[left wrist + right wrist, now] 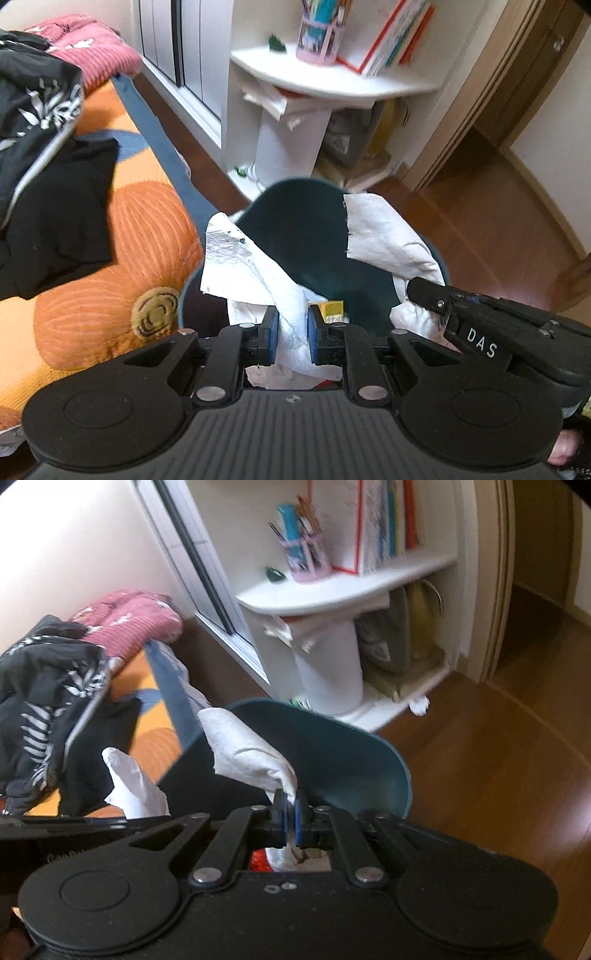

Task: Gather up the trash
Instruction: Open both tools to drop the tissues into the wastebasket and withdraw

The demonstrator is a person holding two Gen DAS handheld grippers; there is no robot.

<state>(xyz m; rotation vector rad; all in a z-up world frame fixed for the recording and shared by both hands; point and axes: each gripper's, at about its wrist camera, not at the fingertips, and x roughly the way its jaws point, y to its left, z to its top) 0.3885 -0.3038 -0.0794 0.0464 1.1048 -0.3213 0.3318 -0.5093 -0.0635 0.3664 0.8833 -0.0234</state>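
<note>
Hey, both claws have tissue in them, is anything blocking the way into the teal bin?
Nothing visible blocks it. The left claw is shut on a white tissue right above the open teal bin, and the right claw is shut on its own tissue over the same opening. Only other trash lies inside.

Left gripper (291, 334): matte black plastic; two round discs at base corners; ribbed plate between discs; silver rivets on linkage arms; blue pads (272, 334) inside fingertips.
Right gripper (290, 818): same black build; smooth plate between discs with two small silver rings; blue pads (282, 818); seen side-on beside left tool, white letters "DAS" on body, small screws near tip.
</note>
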